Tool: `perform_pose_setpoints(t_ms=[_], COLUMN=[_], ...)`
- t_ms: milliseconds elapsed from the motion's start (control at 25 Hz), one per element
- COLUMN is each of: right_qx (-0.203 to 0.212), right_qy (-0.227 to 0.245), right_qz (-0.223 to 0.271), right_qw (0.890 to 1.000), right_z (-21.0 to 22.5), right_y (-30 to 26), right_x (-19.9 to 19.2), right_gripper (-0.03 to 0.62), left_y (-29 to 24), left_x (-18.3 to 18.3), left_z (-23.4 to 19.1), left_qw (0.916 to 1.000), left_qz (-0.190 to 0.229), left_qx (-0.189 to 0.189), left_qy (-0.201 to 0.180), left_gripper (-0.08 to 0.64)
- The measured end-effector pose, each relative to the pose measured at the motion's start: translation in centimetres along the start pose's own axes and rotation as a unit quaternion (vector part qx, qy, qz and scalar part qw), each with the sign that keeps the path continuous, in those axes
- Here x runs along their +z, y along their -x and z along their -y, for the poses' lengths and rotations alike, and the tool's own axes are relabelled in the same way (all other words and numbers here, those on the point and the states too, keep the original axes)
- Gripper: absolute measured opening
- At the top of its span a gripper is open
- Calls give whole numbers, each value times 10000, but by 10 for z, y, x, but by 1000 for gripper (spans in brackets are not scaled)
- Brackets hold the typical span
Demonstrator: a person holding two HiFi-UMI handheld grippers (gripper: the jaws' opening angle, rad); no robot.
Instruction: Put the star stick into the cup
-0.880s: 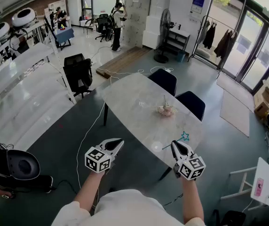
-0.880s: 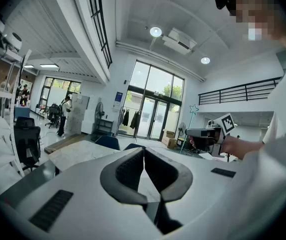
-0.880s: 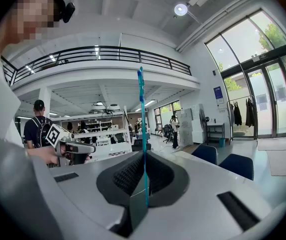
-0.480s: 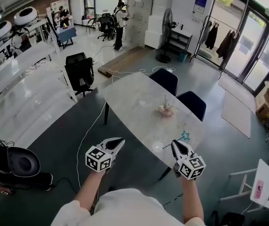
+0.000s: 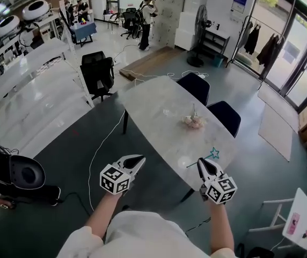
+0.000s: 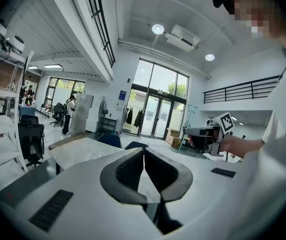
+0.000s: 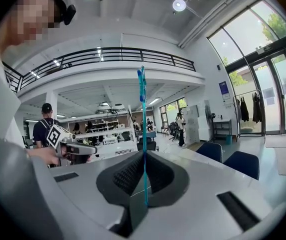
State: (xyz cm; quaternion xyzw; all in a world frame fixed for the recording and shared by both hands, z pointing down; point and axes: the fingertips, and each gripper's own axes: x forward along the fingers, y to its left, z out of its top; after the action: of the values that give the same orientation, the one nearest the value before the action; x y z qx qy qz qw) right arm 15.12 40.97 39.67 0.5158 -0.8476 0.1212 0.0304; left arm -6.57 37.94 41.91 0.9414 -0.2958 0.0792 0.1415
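**Star stick** point(image 7: 143, 134): thin teal rod with an outlined star at its top end. It is pinched between the pads of the right hand-held gripper point(image 7: 144, 171). In the right gripper view it rises upright out of the jaws, star uppermost. In the head view it lies over the near right edge of the tabletop, star end pointing away from the person.

**Cup** point(image 5: 181, 163): a faint, clear round form on the tabletop, near the stick's lower end. It is too small to tell more.

**Right hand-held gripper**: jaws pressed together on the stick. It is held off the tabletop at its near corner, marker cube towards the person.

**Left hand-held gripper** point(image 6: 143, 159): jaw tips pressed together with nothing between them. It is held over the dark floor to the left of the tabletop, well apart from the right one.

**Tabletop** point(image 5: 153, 106): pale, marble-patterned, with rounded ends.

**Flower bunch** point(image 5: 194, 121): small and pinkish, standing near the tabletop's right side, beyond the star.

**Chairs**: two dark blue chairs point(image 5: 195, 87) at the tabletop's far right side, and a black office chair point(image 5: 100, 74) to the left.

**Surroundings**: a floor fan point(image 5: 200, 23) and a clothes rack point(image 5: 258, 39) near the glazed wall, and people point(image 5: 145, 15) at the far end of the room.
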Motion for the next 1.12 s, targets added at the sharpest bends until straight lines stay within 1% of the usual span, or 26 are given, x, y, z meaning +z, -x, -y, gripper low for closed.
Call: perform_pose_setpoints(t_ms=[240, 400, 520, 840, 1120], right_qx=[221, 307, 272, 52, -161], right_qy=[-83, -167, -238, -347, -436], right_qz=[-58, -89, -80, -139, -220], right_qw=[9997, 9993, 9993, 9993, 9987], right_z=[14, 21, 28, 45, 55], right_y=[-2, -10, -23, -73, -146], right_x=[-10, -17, -18, -7, -4], right_gripper=[15, 15, 15, 15, 15], left_y=[-11, -19, -27, -57, -83], left_x=[-13, -17, -13, 4, 13], left_z=[11, 4, -6, -57, -133], left_qw=[9998, 9996, 9997, 9995, 9985], left_qz=[-81, -150, -163, -213, -325], left_qx=[126, 181, 130, -113, -334], left_qy=[96, 141, 112, 216, 291], left_gripper=[23, 23, 23, 23, 23])
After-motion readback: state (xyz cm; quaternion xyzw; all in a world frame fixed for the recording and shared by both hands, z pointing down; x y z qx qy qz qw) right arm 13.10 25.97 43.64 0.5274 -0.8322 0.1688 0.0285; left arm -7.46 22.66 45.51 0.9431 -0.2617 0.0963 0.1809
